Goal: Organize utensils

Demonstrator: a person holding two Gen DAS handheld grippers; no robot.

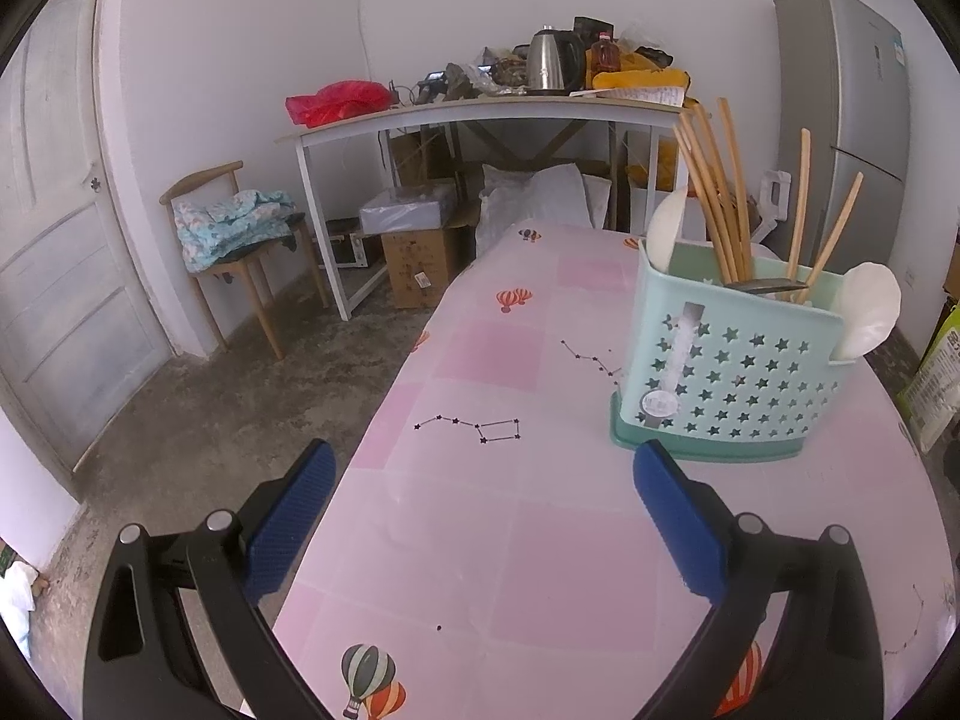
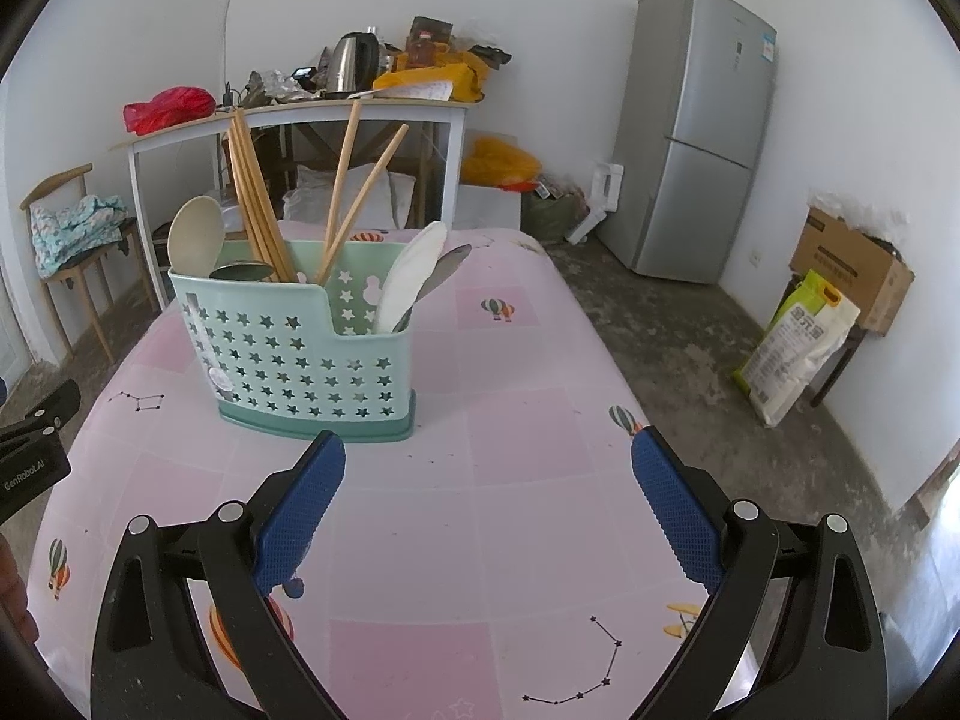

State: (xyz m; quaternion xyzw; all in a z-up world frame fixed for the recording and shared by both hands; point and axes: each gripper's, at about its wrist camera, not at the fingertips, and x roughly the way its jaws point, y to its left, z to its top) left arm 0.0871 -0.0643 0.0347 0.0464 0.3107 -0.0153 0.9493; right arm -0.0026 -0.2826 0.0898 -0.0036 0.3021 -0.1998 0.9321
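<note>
A mint green utensil caddy with star holes [image 1: 732,366] [image 2: 288,354] stands on the pink tablecloth table [image 1: 510,528] [image 2: 510,480]. It holds several wooden chopsticks [image 1: 714,198] [image 2: 258,204], pale spoons [image 1: 867,309] [image 2: 195,237] [image 2: 411,276] and metal utensils [image 2: 447,270]. My left gripper [image 1: 483,468] is open and empty, low over the table, left of and in front of the caddy. My right gripper [image 2: 487,459] is open and empty, just in front of and to the right of the caddy. The left gripper's body [image 2: 30,450] shows at the left edge of the right wrist view.
A white side table [image 1: 480,114] [image 2: 300,114] with a kettle [image 1: 549,63] [image 2: 351,63] and clutter stands behind. A wooden chair [image 1: 240,240] is at the left, a grey fridge [image 2: 696,132] at the right, boxes [image 1: 420,258] and a rice bag [image 2: 792,348] on the floor.
</note>
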